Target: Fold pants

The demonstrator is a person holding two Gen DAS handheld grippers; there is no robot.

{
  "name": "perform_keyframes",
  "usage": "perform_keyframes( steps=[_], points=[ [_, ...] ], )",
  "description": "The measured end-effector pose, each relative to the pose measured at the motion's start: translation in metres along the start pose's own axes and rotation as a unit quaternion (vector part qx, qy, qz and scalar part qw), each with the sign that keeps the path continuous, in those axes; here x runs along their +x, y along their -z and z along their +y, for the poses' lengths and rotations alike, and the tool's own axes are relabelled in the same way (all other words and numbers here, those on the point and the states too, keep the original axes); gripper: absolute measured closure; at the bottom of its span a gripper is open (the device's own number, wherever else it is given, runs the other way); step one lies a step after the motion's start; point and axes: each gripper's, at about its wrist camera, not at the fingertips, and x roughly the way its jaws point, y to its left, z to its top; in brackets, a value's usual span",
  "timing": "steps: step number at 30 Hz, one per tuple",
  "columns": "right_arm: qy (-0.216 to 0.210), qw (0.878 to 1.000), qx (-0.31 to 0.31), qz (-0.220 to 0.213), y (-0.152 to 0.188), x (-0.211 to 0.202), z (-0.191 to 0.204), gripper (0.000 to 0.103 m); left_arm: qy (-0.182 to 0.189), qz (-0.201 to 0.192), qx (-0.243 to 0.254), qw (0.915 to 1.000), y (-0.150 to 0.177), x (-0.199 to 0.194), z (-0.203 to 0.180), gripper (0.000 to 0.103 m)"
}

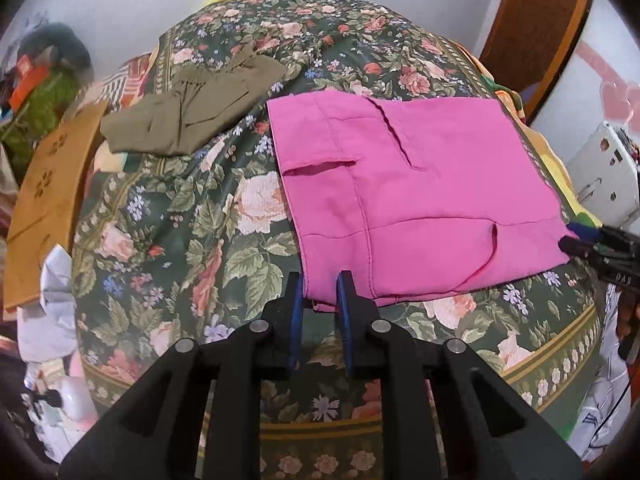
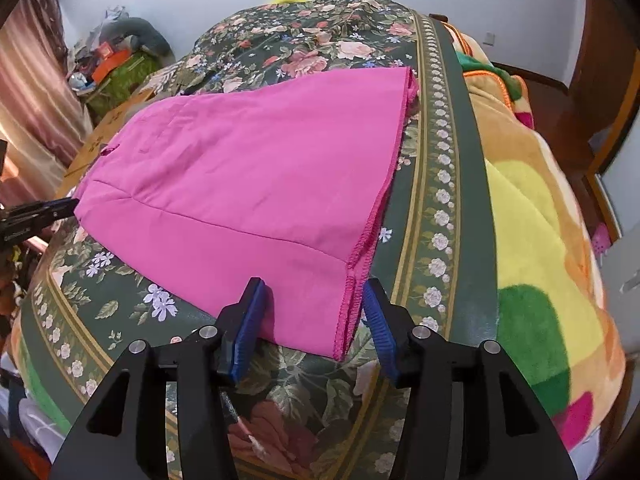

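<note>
Pink pants [image 1: 420, 196] lie folded flat on a floral bedspread [image 1: 180, 220]. My left gripper [image 1: 320, 280] is partly open, its blue pads either side of the pants' near left corner. In the right wrist view the pink pants [image 2: 248, 184] stretch away, and my right gripper [image 2: 314, 286] is open around their near hem corner without pinching it. The left gripper also shows at the left edge of that view [image 2: 60, 208], and the right gripper shows at the right edge of the left wrist view [image 1: 572, 244].
Olive-green folded pants [image 1: 192, 112] lie further back on the left of the bed. A cardboard box [image 1: 48, 200] stands left of the bed. A colourful fleece blanket [image 2: 540, 220] covers the right side. A white sewing machine [image 1: 608, 176] stands at the right.
</note>
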Motion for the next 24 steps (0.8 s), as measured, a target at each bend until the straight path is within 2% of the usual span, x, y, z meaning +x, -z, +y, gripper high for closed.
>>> perform_keyframes(
  steps=[4,6,8,9,11,16,22,24],
  points=[
    [0.009,1.000,-0.002,-0.015,-0.012,-0.009,-0.003,0.056,-0.006,-0.015,0.000,0.9999,-0.012,-0.012,0.006,0.083],
    [0.008,1.000,0.005,-0.024,-0.021,-0.012,-0.008,0.055,-0.003,-0.025,-0.010,0.9996,-0.022,-0.016,0.011,0.074],
    [0.013,0.999,0.010,-0.039,-0.033,-0.015,-0.014,0.055,-0.015,-0.043,-0.021,0.9987,-0.039,-0.019,0.018,0.040],
    [0.015,0.999,0.012,-0.046,-0.040,-0.016,-0.017,0.055,-0.021,-0.053,-0.025,0.9980,-0.045,-0.020,0.019,0.036],
    [0.015,0.998,0.018,-0.059,-0.054,-0.016,-0.024,0.055,-0.032,-0.073,-0.030,0.9964,-0.061,-0.020,0.023,0.034],
    [0.029,0.997,0.025,-0.073,-0.087,-0.003,-0.041,0.055,-0.030,-0.070,-0.041,0.9963,-0.100,0.003,0.032,0.034],
    [0.026,0.997,0.032,-0.066,-0.122,0.031,-0.063,0.055,-0.014,-0.044,-0.043,0.9980,-0.130,0.046,0.035,0.034],
    [0.026,0.997,0.035,-0.064,-0.131,0.044,-0.069,0.055,0.017,-0.016,-0.066,0.9976,-0.136,0.066,0.039,0.034]
  ],
)
